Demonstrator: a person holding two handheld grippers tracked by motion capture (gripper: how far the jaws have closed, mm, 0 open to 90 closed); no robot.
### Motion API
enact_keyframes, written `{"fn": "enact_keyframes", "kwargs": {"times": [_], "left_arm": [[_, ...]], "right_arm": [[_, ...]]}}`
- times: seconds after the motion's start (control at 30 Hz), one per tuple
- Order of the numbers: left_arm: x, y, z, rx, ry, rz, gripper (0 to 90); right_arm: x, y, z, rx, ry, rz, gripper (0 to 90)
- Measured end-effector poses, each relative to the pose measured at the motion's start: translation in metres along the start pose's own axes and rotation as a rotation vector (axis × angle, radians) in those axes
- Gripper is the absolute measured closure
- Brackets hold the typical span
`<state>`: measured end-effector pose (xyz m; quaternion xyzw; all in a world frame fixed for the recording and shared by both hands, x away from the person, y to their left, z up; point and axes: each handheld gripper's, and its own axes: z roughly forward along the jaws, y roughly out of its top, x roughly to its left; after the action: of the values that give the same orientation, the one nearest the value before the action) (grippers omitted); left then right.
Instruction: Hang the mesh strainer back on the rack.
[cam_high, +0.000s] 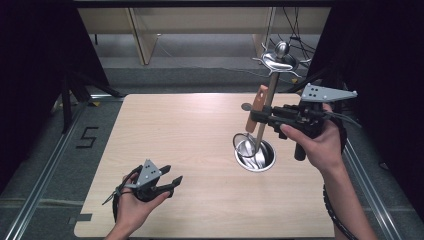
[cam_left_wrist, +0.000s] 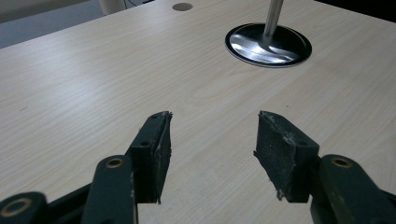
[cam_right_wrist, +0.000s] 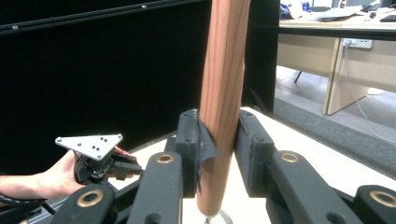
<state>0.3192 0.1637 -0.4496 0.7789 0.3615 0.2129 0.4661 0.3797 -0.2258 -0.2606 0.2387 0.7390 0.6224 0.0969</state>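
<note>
- The wooden handle (cam_right_wrist: 223, 93) of a kitchen tool, probably a whisk, is clamped upright in the right claw (cam_high: 260, 116), lifted above the table (cam_high: 190, 145) at about three o'clock.
- Its wire end (cam_high: 243, 142) hangs just above the round base (cam_high: 255, 156) of the metal rack (cam_high: 272, 85).
- The rack's top hooks (cam_high: 280, 61) sit higher, toward one o'clock.
- The left claw (cam_high: 172, 182) rests at seven o'clock, jaws wide apart and holding nothing.
- Step in hand, as I judge it: carrying the tool beside the rack's pole.
- The next move likely calls for raising the handle's end to a hook without knocking the pole.
</note>
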Motion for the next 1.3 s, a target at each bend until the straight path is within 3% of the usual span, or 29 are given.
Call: {"fn": "enact_keyframes", "kwargs": {"times": [0.13, 0.17, 0.2, 0.23, 0.33, 0.87, 0.9, 0.93, 1.03, 1.13, 1.17, 1.2, 1.23, 1.3], "left_arm": [[0.001, 0.0, 0.0, 0.0, -0.001, 0.005, 44.5], [0.0, -0.001, 0.0, -0.001, 0.002, -0.019, 44.5], [0.0, -0.001, 0.0, 0.0, 0.003, -0.014, 44.5], [0.0, -0.001, 0.0, 0.0, 0.003, -0.014, 44.5], [0.001, 0.0, 0.0, -0.001, 0.004, -0.011, 44.5], [0.002, -0.001, -0.001, 0.009, 0.014, -0.012, 44.5], [0.002, -0.001, -0.001, 0.006, 0.01, -0.011, 44.5], [0.002, -0.001, -0.001, 0.006, 0.01, -0.012, 44.5], [0.002, -0.001, -0.001, 0.005, 0.012, -0.012, 44.5], [0.002, -0.001, -0.002, 0.008, 0.013, -0.001, 44.5], [0.003, 0.0, -0.002, 0.007, 0.013, 0.003, 44.5], [0.001, -0.001, -0.002, 0.006, 0.016, -0.019, 44.5], [0.002, -0.001, -0.002, 0.006, 0.015, -0.017, 44.5], [0.001, -0.001, -0.002, 0.006, 0.016, -0.017, 44.5]], "right_arm": [[-0.001, 0.002, -0.001, -0.009, -0.002, 0.003, 73.4], [-0.001, 0.003, -0.001, -0.021, 0.003, 0.003, 73.3], [-0.001, 0.004, -0.002, -0.022, -0.003, 0.006, 73.3], [-0.003, 0.004, -0.002, -0.029, -0.002, -0.011, 73.3], [-0.002, 0.005, -0.002, -0.027, 0.003, 0.021, 73.3], [-0.008, 0.008, -0.003, -0.056, -0.023, 0.043, 73.3], [-0.007, 0.008, -0.004, -0.046, -0.015, 0.072, 73.4], [-0.009, 0.008, -0.003, -0.058, -0.017, 0.051, 73.4], [-0.01, 0.009, -0.003, -0.064, -0.027, 0.048, 73.4], [-0.01, 0.009, -0.003, -0.059, -0.016, 0.075, 73.4], [-0.011, 0.009, -0.002, -0.061, -0.02, 0.068, 73.4], [-0.012, 0.009, -0.002, -0.073, -0.031, 0.044, 73.4], [-0.011, 0.009, -0.002, -0.068, -0.026, 0.08, 73.4], [-0.011, 0.009, -0.002, -0.066, -0.026, 0.09, 73.4]]}}
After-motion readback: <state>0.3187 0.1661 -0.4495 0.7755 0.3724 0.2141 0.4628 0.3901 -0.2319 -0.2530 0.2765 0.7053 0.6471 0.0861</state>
